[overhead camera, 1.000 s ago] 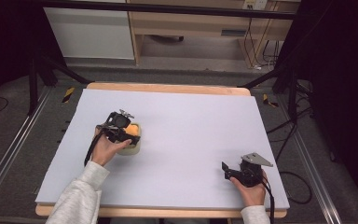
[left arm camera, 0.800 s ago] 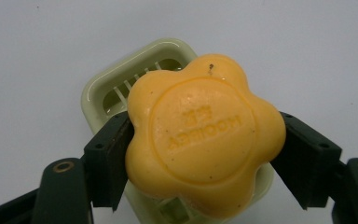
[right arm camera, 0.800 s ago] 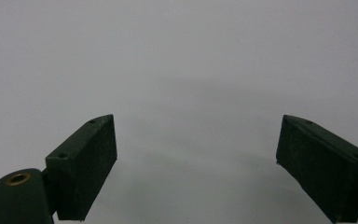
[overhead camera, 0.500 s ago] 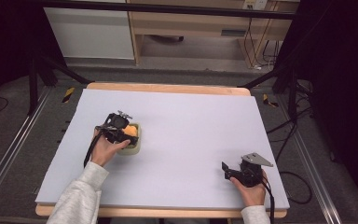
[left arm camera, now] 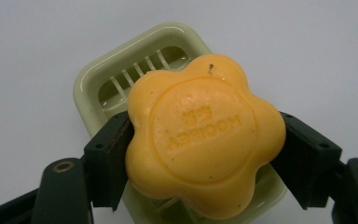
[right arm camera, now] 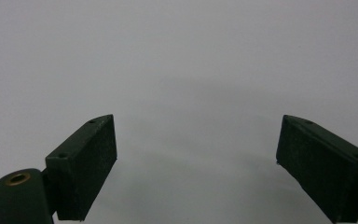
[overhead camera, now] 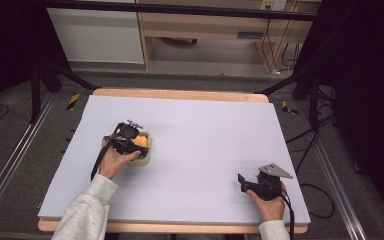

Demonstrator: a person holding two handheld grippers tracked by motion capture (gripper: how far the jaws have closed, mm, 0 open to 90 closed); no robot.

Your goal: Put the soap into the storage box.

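Orange flower-shaped soap point(left arm camera: 205, 140), clamped on both sides by the left claw point(left arm camera: 205, 158), sits just above a pale green slatted soap dish point(left arm camera: 121, 74) on the white table point(overhead camera: 205, 130), while the right claw point(right arm camera: 196, 163), well apart, gapes wide and empty.

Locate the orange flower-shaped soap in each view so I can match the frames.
High view: soap left of centre, under the left gripper.
Left gripper view: soap centre, clamped between both jaws.
Right gripper view: open jaws over bare table.
Shared landmark: pale green soap dish beneath the soap.
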